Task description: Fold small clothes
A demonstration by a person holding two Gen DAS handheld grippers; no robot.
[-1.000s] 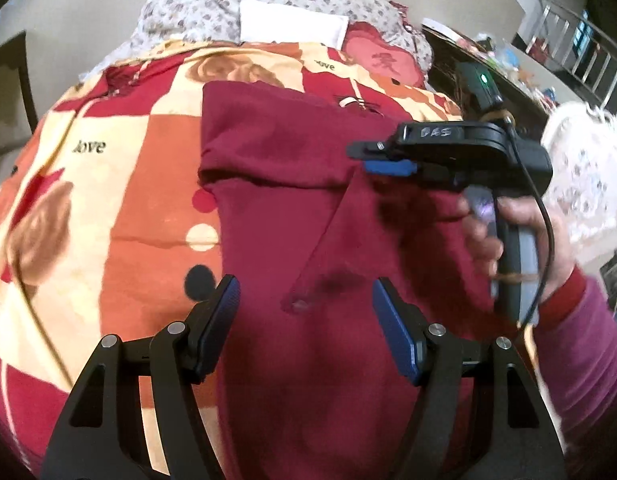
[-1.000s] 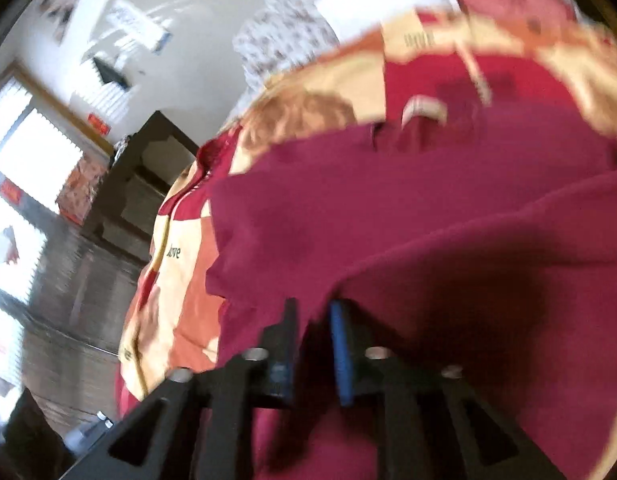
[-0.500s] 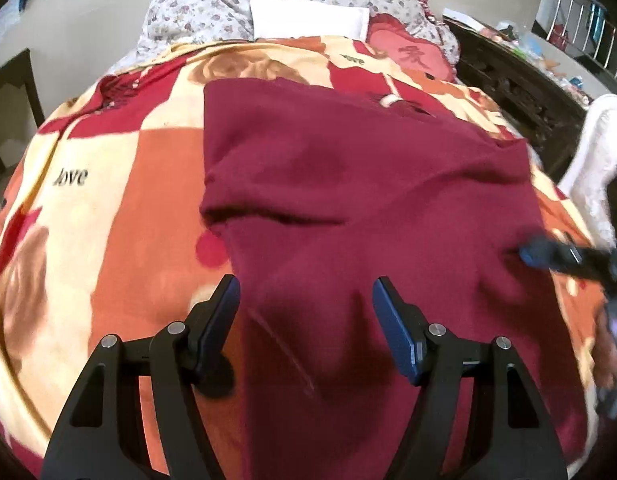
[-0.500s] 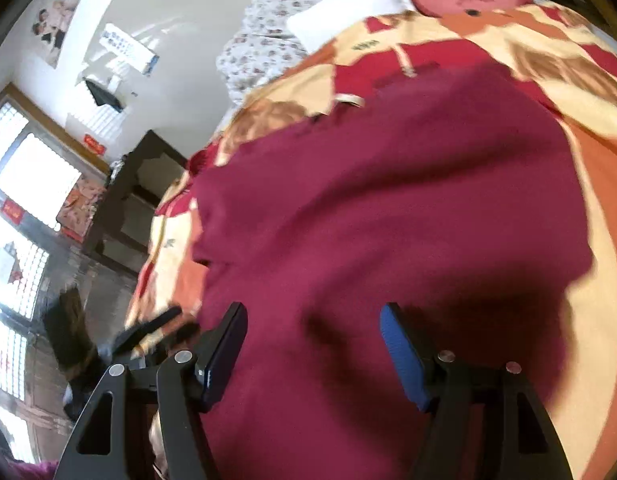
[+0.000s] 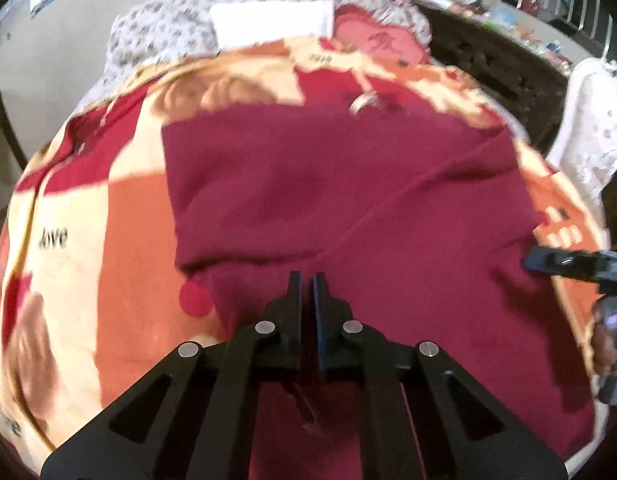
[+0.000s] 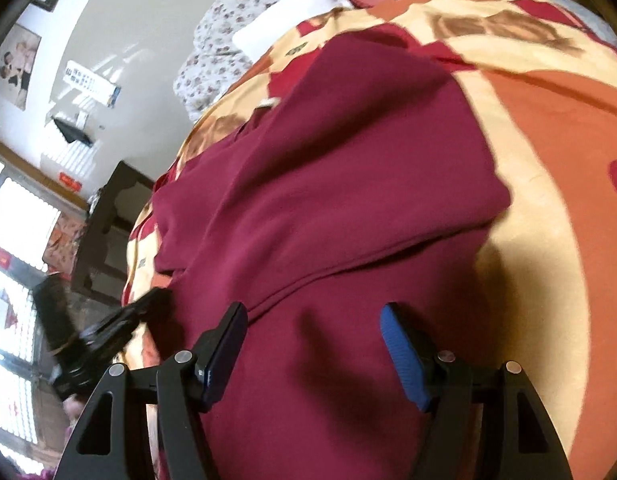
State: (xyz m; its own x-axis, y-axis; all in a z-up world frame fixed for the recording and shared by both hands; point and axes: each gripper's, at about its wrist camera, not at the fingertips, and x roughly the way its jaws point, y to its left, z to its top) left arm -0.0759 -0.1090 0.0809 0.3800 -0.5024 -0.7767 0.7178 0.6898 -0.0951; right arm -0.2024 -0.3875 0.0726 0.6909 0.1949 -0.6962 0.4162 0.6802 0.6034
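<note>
A dark red garment (image 5: 348, 184) lies spread on the bed, on top of a patterned blanket (image 5: 88, 216) of orange, cream and red blocks with the word "love" printed on it. The garment runs lengthwise up the bed, its far straight edge lying toward the pillows at the head and its near end by the grippers; a long crease crosses it on the slant from the near middle up toward the right side. On its left side a flap overlaps the part below, making a stepped edge. The left gripper (image 5: 307, 280) sits low over the near part of the cloth with its jaws drawn together to a thin slit; whether any fabric is pinched between them I cannot tell. The right gripper (image 6: 312, 316) hovers over the near right portion of the garment with its jaws standing apart and nothing between the blue pads (image 6: 400, 344) but the cloth lying beneath. In the left wrist view it shows at the garment's right edge, held by a hand (image 5: 606, 344). Bare blanket lies open to the left and right of the garment. At the head of the bed are a flowered pillow (image 5: 180, 28), a white folded cloth (image 5: 272, 20) and a red cushion (image 5: 372, 40).
</note>
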